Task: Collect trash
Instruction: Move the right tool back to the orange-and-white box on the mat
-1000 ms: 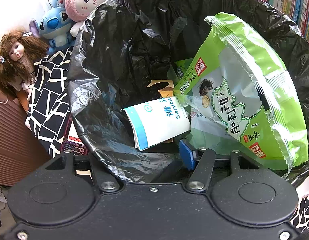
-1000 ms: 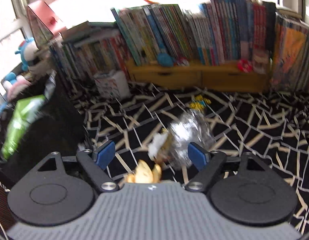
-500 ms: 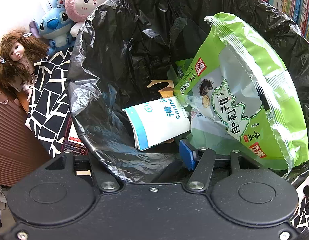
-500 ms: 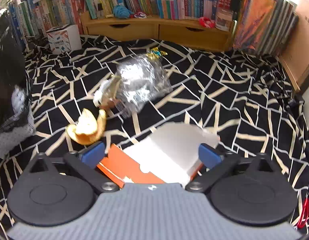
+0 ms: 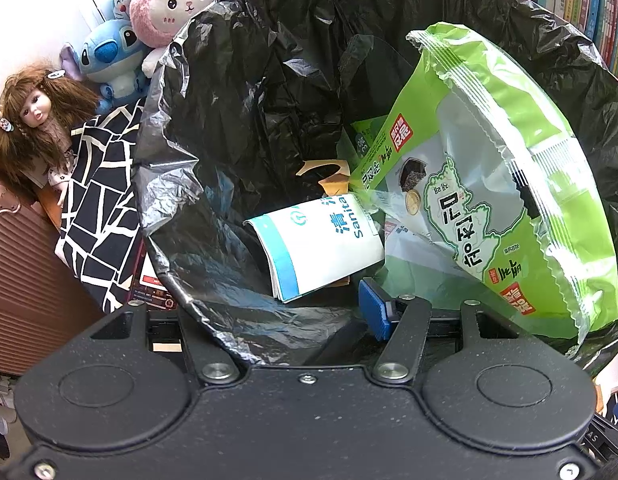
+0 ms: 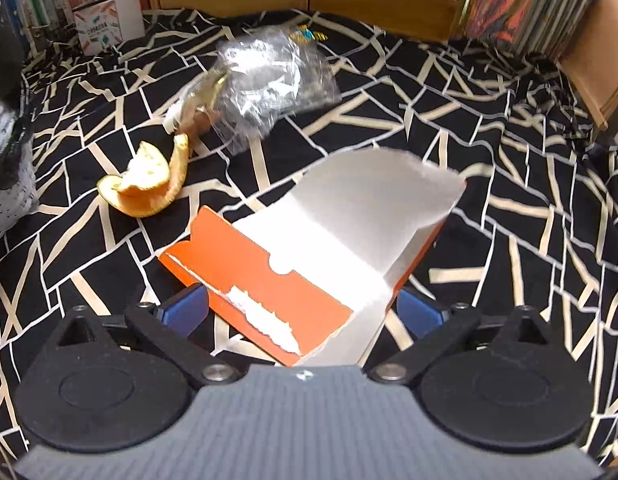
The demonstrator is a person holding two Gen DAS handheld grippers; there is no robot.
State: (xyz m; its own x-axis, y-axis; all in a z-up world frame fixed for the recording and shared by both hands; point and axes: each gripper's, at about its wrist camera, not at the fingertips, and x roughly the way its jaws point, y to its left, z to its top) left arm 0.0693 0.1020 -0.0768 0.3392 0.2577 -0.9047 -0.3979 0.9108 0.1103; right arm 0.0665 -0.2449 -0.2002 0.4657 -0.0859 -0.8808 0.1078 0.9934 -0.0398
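1. The right gripper point(image 6: 301, 312) has just been opening and now stands spread wide, one blue pad on either side of the torn orange carton point(image 6: 293, 276) at lower centre; neither pad presses it yet, so it looks lined up for a grab.
2. The left gripper point(image 5: 297, 312) is closed part way on the near rim of the black bin bag point(image 5: 237, 152), apparently holding its mouth open to receive rubbish.
3. Inside the bag lie a green snack packet point(image 5: 505, 184) at right and a white-and-blue pack point(image 5: 321, 248) at centre.
4. On the patterned cloth point(image 6: 509, 160), an orange peel point(image 6: 149, 184) at left and crumpled clear wrapping point(image 6: 269, 80) above await collection; nothing blocks the carton.
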